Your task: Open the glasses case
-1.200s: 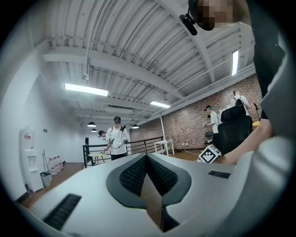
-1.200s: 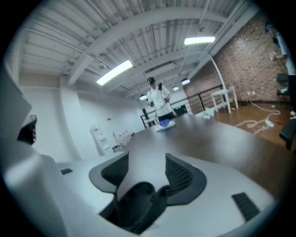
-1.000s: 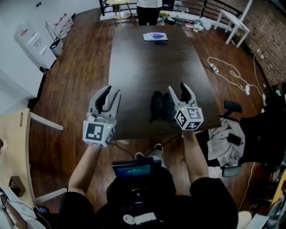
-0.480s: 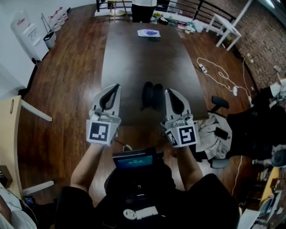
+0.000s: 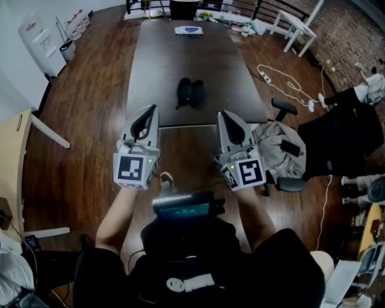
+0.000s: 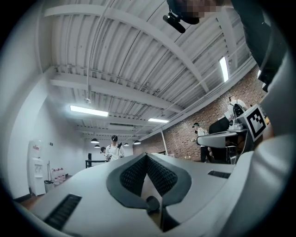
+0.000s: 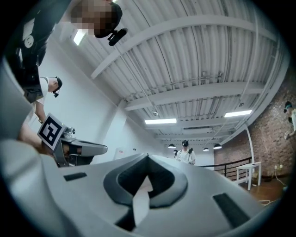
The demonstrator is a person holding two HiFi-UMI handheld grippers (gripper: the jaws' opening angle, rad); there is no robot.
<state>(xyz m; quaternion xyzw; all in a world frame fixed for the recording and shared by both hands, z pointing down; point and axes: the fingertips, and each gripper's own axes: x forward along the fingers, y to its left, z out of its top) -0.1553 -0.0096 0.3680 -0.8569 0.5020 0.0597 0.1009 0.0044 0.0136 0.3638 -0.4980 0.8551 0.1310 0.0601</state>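
The dark glasses case (image 5: 189, 93) lies spread open in two halves on the long dark table (image 5: 180, 60), near its front half. Both grippers hang short of the table's near edge, above the wooden floor and well apart from the case. My left gripper (image 5: 153, 107) is shut with nothing in it, and its ribbed pads meet in the left gripper view (image 6: 146, 156). My right gripper (image 5: 221, 113) is also shut and empty, jaws closed to a point in the right gripper view (image 7: 148, 156). Both gripper views look up at the ceiling and the case is hidden from them.
A printed sheet (image 5: 189, 30) lies at the table's far end, where a person (image 5: 183, 7) stands. An office chair with clothes on it (image 5: 280, 150) is right of the table. Cables and a power strip (image 5: 283, 84) lie on the floor. Water dispensers (image 5: 42, 45) stand at left.
Both grippers have drawn back from the table toward my body. Their jaws, open a second ago with the right one at the case, are now shut. The case stays on the table.
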